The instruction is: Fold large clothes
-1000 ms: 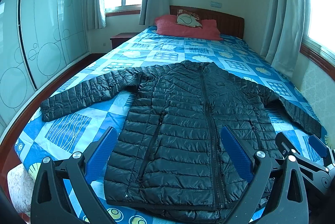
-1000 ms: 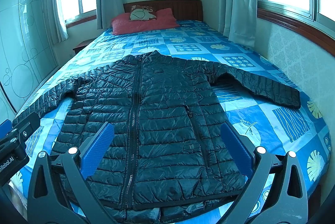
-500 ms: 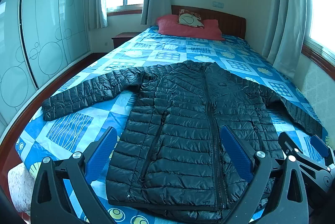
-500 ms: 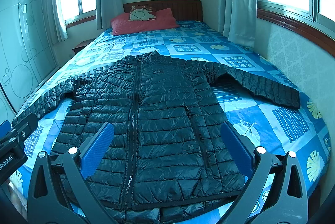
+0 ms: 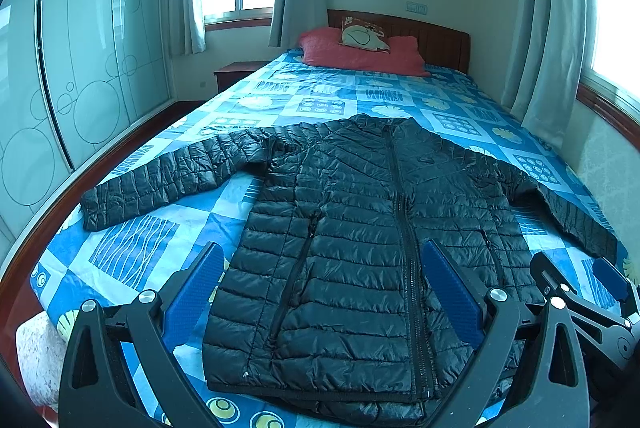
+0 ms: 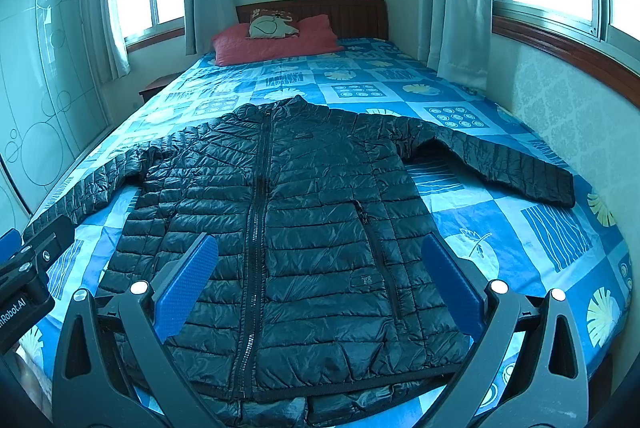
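Observation:
A black quilted puffer jacket (image 5: 360,228) lies flat and zipped on the bed, sleeves spread to both sides, hem toward me. It also shows in the right wrist view (image 6: 304,228). My left gripper (image 5: 320,268) is open and empty, held above the hem, left of the zip. My right gripper (image 6: 320,268) is open and empty above the hem, right of the zip. The right gripper's body shows at the right edge of the left wrist view (image 5: 580,300). The left gripper's body shows at the left edge of the right wrist view (image 6: 28,268).
The bed has a blue patterned sheet (image 5: 132,252) and red pillows (image 5: 360,56) at the wooden headboard. A glass-door wardrobe (image 5: 80,68) stands along the left, a nightstand (image 5: 236,72) beside the bed. Curtained windows and a wall (image 6: 580,116) run close on the right.
The left wrist view has tilted up and back slightly, so the jacket sits lower and farther in it. The right gripper has barely moved. Both stay open.

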Demonstrator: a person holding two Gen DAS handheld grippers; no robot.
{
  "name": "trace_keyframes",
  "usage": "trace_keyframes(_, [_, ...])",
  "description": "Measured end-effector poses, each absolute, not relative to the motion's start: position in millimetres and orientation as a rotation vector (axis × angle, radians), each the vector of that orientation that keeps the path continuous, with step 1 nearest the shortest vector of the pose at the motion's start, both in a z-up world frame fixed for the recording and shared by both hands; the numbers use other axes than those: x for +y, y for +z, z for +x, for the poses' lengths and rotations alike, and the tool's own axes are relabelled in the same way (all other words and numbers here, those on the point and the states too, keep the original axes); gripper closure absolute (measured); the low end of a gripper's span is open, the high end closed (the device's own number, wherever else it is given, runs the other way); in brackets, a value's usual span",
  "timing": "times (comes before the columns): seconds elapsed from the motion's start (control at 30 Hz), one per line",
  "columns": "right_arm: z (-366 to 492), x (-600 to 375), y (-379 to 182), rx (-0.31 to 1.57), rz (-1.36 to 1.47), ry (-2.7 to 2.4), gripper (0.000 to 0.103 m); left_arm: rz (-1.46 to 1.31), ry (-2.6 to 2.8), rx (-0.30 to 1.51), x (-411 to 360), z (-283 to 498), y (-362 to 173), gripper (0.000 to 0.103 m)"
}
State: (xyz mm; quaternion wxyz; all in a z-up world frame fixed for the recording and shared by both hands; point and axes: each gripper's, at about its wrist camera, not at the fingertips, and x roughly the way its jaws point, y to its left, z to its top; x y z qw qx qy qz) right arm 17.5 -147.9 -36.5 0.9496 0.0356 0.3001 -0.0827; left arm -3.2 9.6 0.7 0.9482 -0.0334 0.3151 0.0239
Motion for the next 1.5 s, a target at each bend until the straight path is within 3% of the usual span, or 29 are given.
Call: trace_keyframes(1.5, [15.9, -142.5, -36.7, 0.612, 0.066, -0.164, 0.002, -0.067, 0.05, 0.645, 8.7, -4.2, -2.8, 0.005])
